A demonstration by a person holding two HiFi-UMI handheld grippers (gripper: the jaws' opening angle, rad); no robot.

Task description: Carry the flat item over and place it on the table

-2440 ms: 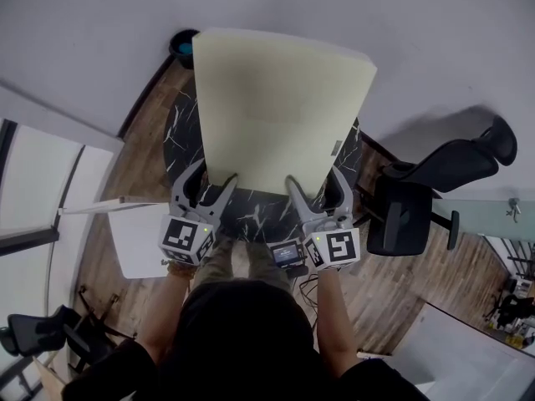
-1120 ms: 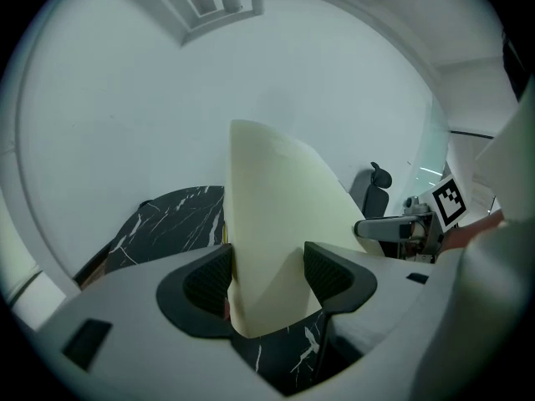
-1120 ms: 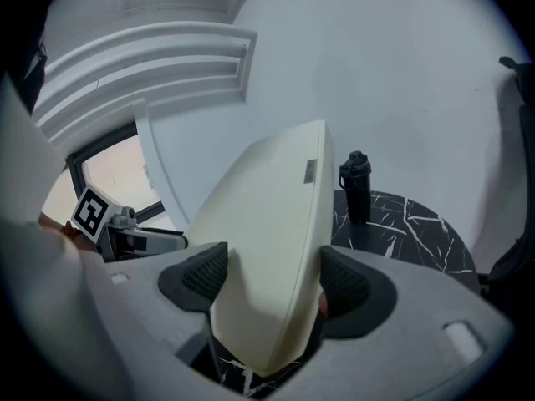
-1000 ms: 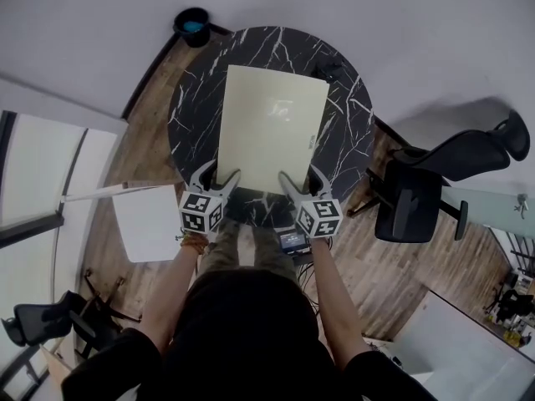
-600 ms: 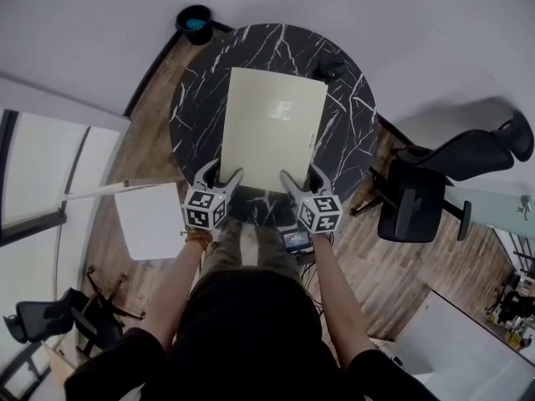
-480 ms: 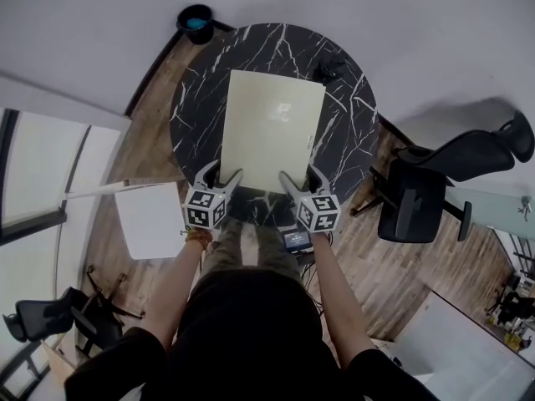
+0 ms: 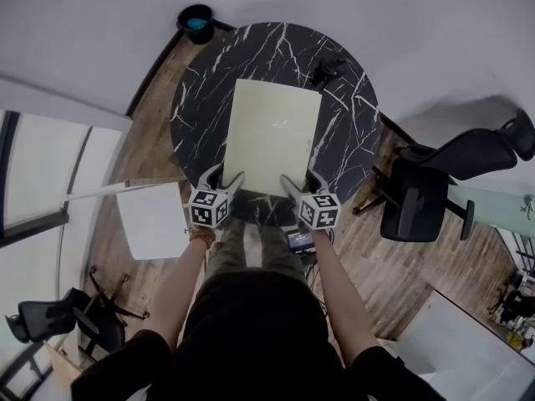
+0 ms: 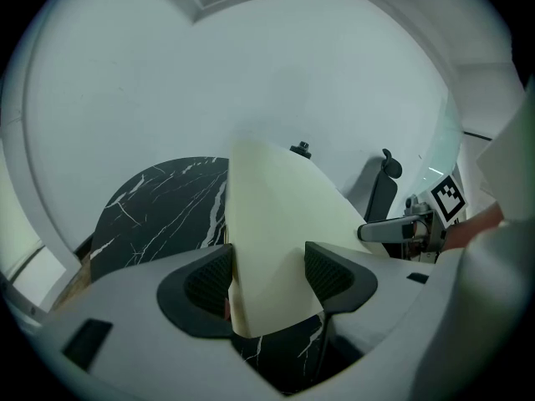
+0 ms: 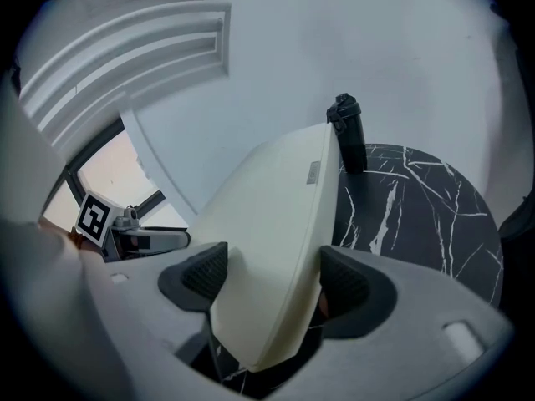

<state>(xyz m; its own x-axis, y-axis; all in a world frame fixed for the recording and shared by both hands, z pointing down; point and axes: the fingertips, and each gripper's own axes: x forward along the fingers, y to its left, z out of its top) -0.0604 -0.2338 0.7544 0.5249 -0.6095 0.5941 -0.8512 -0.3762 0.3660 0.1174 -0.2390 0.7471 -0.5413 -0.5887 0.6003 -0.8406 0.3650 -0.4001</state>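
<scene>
A person is holding a pale flat panel (image 7: 272, 136) over a round black marble table (image 7: 201, 73), gripping its near edge at both corners. The left gripper (image 7: 224, 176) is clamping the near left corner and the right gripper (image 7: 299, 179) the near right, with each pair of pads pressing on the panel's two faces. The panel is sitting within the table's outline. Seen from the grippers it is sloping, with the held edge raised, and whether the far edge is already touching the top cannot be told. A dark bottle (image 7: 328, 67) is standing just beside the panel's far right corner. The placing appears nearly done. It would likely go best with both hands sinking level and together, so the sheet is not twisting, and with no push forward or to the right, where the bottle could tip. The jaws should be opening only once the near edge is resting on the marble, then drawing straight back.
</scene>
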